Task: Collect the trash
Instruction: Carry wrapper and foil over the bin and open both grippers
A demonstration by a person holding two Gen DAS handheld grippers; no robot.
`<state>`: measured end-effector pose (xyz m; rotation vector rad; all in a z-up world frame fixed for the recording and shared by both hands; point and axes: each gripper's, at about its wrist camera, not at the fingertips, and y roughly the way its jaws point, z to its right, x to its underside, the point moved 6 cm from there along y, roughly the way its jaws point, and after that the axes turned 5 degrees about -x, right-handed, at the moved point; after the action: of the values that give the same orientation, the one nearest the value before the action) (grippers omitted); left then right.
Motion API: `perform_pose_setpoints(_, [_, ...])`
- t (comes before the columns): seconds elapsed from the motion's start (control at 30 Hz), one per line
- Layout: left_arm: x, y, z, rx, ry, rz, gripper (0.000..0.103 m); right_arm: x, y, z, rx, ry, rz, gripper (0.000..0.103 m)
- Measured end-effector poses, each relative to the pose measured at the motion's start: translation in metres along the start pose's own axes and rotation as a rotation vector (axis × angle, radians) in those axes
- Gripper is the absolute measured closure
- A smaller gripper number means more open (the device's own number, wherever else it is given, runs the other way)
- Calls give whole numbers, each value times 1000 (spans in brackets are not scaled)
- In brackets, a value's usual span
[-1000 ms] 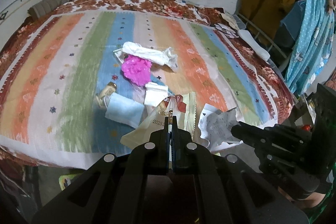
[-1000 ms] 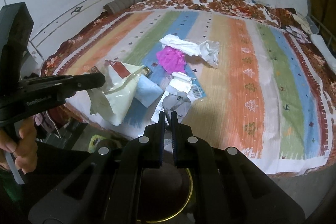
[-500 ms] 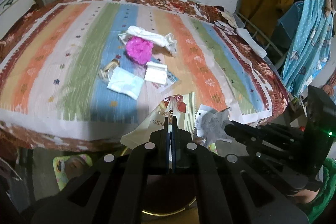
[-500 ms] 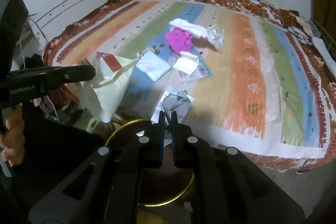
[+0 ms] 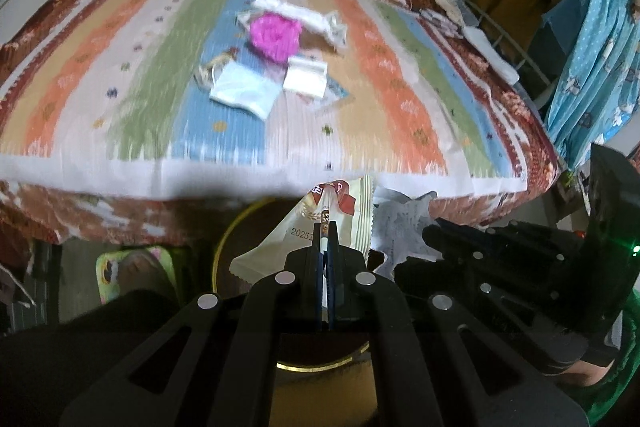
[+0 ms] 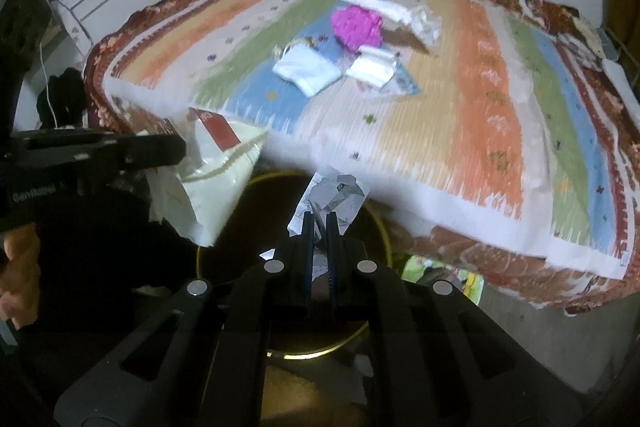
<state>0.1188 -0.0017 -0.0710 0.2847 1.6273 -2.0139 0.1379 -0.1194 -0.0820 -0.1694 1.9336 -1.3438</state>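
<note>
behind both grippers lies the striped bedspread (image 5: 360,99), and below its near edge stands a dark round bin with a gold rim (image 6: 372,223). reading the right wrist view from the left, we see our left gripper (image 6: 176,151) coming in from the side, its jaws clamped flat on a cream snack wrapper (image 6: 216,183) with a red patch, which hangs over the left side of the bin's mouth. if we let go here, we judge the light wrapper could slide down outside the rim, since only part of it seems to hang over the opening. at the middle, our right gripper (image 6: 319,223) has its jaws narrowed on a crumpled printed paper (image 6: 332,195), held above the bin. the crumple is pinched by a small fold, and a jolt could pull it free early; it could also cling to a pad once we open. in the left wrist view the two pieces hang just beside each other, wrapper (image 5: 316,231) on the left and paper (image 5: 400,223) on the right, so they could snag if we drop them together. further right and up on the bedspread more trash waits: a pale blue face mask (image 6: 308,69), a small white packet (image 6: 372,69), a pink crumpled wad (image 6: 356,25) and a white plastic bag (image 6: 400,11). much of the bedspread is blurred, so we cannot tell if smaller scraps lie there.
</note>
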Motion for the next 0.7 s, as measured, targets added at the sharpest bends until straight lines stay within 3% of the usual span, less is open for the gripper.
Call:
perform_pose_setpoints(0.3, [26, 36, -10, -85, -34, -151, 102, 28, 29, 0, 11, 24, -131, 98])
perform_pose_setpoints(0.53, [35, 62, -19, -80, -113, -259, 102, 35, 50, 5, -29, 77, -212, 97])
perform_pose_setpoints(0.7, [36, 69, -22, -96, -136, -275, 102, 38, 62, 10, -43, 113, -250, 97])
